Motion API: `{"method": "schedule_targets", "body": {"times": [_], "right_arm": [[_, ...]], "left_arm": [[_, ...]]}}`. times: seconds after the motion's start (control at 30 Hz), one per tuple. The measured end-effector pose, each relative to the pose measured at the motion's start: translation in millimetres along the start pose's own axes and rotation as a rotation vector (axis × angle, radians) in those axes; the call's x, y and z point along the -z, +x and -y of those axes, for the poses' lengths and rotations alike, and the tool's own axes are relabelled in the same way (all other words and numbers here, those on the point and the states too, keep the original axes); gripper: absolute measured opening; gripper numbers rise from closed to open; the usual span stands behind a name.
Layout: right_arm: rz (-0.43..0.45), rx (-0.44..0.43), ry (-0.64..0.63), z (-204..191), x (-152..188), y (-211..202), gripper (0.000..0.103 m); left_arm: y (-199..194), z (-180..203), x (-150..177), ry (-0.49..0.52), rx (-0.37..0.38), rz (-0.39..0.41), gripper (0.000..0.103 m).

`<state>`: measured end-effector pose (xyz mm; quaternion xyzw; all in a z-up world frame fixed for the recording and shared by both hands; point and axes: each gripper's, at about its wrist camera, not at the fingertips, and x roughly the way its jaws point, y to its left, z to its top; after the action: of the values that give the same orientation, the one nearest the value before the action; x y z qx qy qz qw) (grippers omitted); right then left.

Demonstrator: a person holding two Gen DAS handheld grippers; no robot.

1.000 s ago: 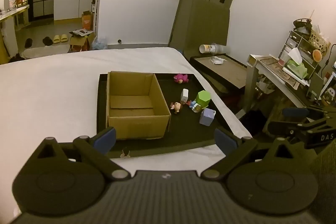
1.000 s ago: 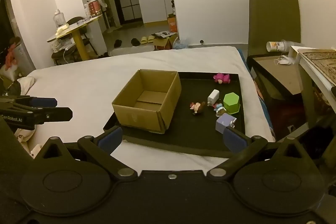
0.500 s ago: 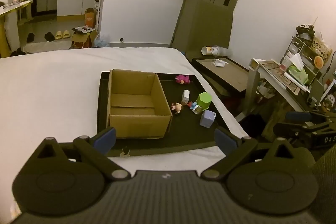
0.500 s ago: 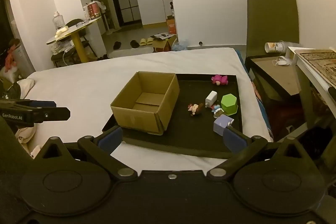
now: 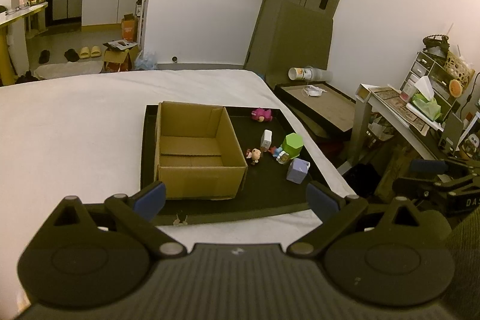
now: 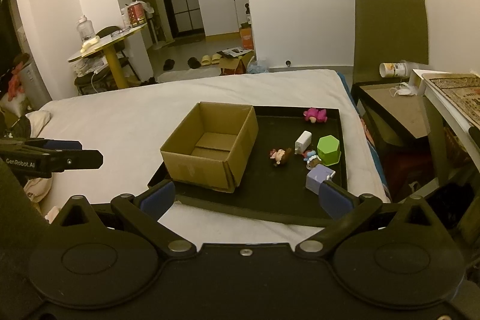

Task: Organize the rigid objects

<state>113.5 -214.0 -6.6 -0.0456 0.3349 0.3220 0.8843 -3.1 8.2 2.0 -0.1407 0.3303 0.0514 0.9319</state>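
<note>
Brown open-topped cardboard box (image 6: 210,152) on black tray (image 6: 342,140): empty. Right of box, unsorted: green hexagonal block (image 6: 328,149), lilac cube (image 6: 319,177), white block (image 6: 303,141), figurines. Left gripper (image 5: 237,198) and right gripper (image 6: 244,198) spread, holding nothing. Task unstarted.

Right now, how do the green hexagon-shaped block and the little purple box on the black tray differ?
The green hexagonal block is six-sided with a flared base; the purple box is a plain cube shape. The green block looks larger. It stands farther back on the black tray; the purple box sits nearest the tray's front edge. Both stand outside the cardboard box, untouched.
</note>
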Motion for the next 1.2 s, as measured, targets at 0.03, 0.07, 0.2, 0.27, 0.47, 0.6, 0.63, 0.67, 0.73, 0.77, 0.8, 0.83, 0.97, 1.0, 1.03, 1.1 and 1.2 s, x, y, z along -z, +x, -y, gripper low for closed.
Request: {"method": "schedule_targets", "body": {"times": [0.03,0.07,0.2,0.27,0.47,0.6,0.63,0.67,0.73,0.77,0.8,0.83,0.97,1.0,1.03,1.1,1.2], "right_arm": [[0.0,0.0,-0.001,-0.6,0.5,-0.1,0.103],[0.0,0.0,-0.001,-0.6,0.4,-0.1,0.103],[0.004,-0.001,-0.001,-0.9,1.0,-0.1,0.103],[0.004,-0.001,0.0,-0.9,1.2,-0.1,0.103],[0.004,-0.008,-0.002,-1.0,2.7,-0.7,0.103],[0.0,-0.011,-0.001,-1.5,2.3,1.2,0.103],[0.001,-0.01,-0.001,-1.5,2.3,1.3,0.103],[0.001,-0.01,-0.002,-1.7,2.0,1.7,0.103],[0.001,-0.009,0.001,-2.2,1.6,1.7,0.103],[0.002,-0.008,0.001,-2.2,1.9,1.8,0.103],[0.004,-0.007,-0.002,-2.7,1.6,1.2,0.103],[0.008,-0.007,-0.004,-3.2,1.4,0.6,0.103],[0.015,-0.006,-0.007,-4.3,0.9,-2.1,0.103],[0.016,-0.006,-0.006,-4.5,1.3,-2.5,0.103],[0.016,-0.005,-0.005,-4.7,0.9,-3.1,0.103],[0.015,-0.005,-0.005,-4.7,0.4,-3.8,0.103],[0.016,-0.004,-0.003,-3.5,-0.3,-4.7,0.103]], "left_arm": [[0.2,-0.3,0.3,0.0,0.001,0.001,0.1],[0.3,-0.4,0.3,-0.001,0.002,0.0,0.1],[-0.4,0.7,0.5,0.008,0.001,0.002,0.1],[-0.7,0.6,-0.2,0.012,0.001,0.003,0.1],[-1.0,1.5,-0.8,0.013,0.004,0.003,0.1],[-2.3,3.3,-1.9,0.022,0.009,0.008,0.1],[-2.6,3.9,-1.8,0.027,0.008,0.008,0.1],[-2.6,4.5,-2.1,0.032,0.009,0.008,0.1],[-2.2,5.2,-2.8,0.035,0.014,0.007,0.1],[-2.8,5.7,-2.6,0.038,0.015,0.008,0.1],[-2.2,6.2,-2.8,0.04,0.016,0.007,0.1],[-1.7,6.4,-3.1,0.04,0.018,0.007,0.1],[0.3,5.7,-2.5,0.039,0.022,0.005,0.1],[0.7,6.2,-2.4,0.039,0.022,0.004,0.1],[0.7,6.1,-2.3,0.04,0.021,0.005,0.1],[0.8,6.0,-2.5,0.037,0.022,0.006,0.1],[1.5,6.2,-2.6,0.039,0.02,0.004,0.1]]}}
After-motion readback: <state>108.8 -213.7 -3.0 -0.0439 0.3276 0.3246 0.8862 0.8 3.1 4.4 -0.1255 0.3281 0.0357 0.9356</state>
